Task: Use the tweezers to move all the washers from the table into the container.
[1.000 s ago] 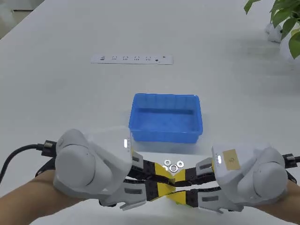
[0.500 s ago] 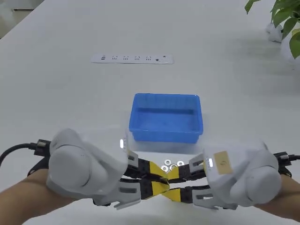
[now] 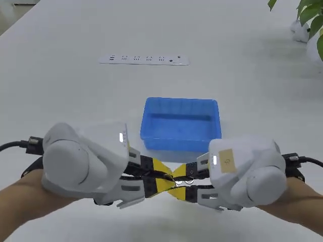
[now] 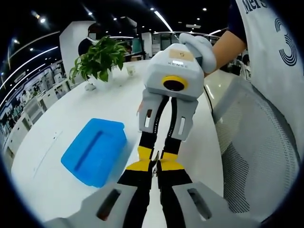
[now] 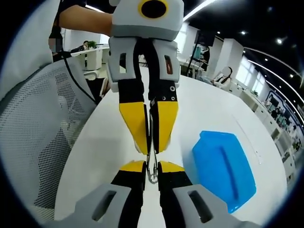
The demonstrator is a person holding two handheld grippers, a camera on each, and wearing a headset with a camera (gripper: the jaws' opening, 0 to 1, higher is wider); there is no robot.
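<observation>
The two grippers meet tip to tip just in front of the blue container (image 3: 181, 123). Thin metal tweezers (image 5: 151, 159) run between both pairs of yellow pads. My left gripper (image 3: 164, 180) is shut on the tweezers. My right gripper (image 3: 181, 182) is shut on their rounded end. Small silver washers (image 3: 189, 180) lie on the white table right behind the tips, mostly hidden by the jaws. In the left gripper view the container (image 4: 95, 149) lies to the left of the right gripper (image 4: 156, 154). In the right gripper view the left gripper (image 5: 151, 137) comes down from the top.
A white power strip (image 3: 145, 59) lies far back on the table (image 3: 75, 101). A potted plant (image 3: 308, 20) stands at the far right corner. A mesh chair (image 4: 251, 142) and the person's torso are close behind the table's near edge.
Both grippers have drawn closer together, tips still meeting, and now cover most of the washers. The head camera has tilted slightly, shifting the container up.
</observation>
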